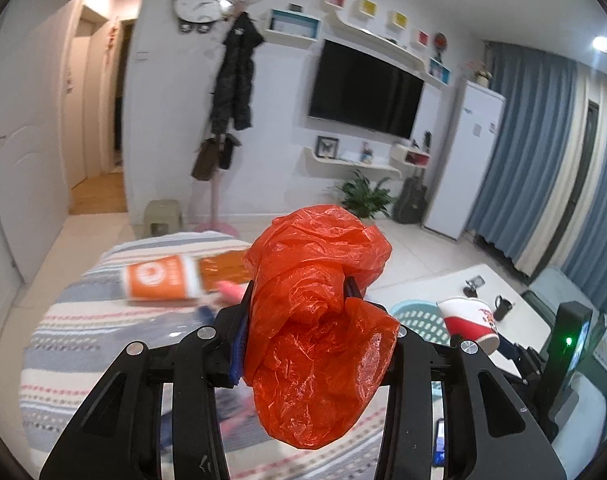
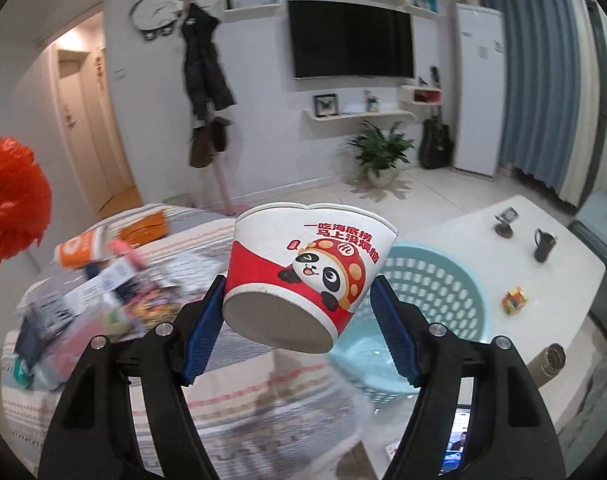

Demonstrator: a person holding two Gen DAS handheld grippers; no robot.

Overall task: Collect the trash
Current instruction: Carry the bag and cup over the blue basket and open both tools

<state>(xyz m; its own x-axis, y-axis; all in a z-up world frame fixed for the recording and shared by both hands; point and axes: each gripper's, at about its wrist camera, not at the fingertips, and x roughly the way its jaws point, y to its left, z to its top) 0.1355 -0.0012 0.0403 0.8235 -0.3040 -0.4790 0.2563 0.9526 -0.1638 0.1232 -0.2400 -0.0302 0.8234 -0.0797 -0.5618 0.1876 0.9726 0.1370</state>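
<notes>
Left wrist view: left gripper (image 1: 299, 292) clamps a crumpled orange plastic bag (image 1: 319, 320); right gripper (image 2: 299, 304) grips a paper noodle cup (image 2: 303, 268), tilted, just beside the blue laundry basket (image 2: 443, 280)

Both views are evenly lit by cool white indoor light; a ceiling lamp (image 1: 600, 44) glares at the upper right of the left wrist frame, and a bright spot flares on the wall clock (image 1: 202, 0). Shadows are soft. Fisheye bending curves doorframes and walls, with black vignette at the corners. The litter on the striped cloth (image 2: 103, 280) at left is smeared by motion blur; the near paper bowl (image 2: 303, 268) stays sharp.
</notes>
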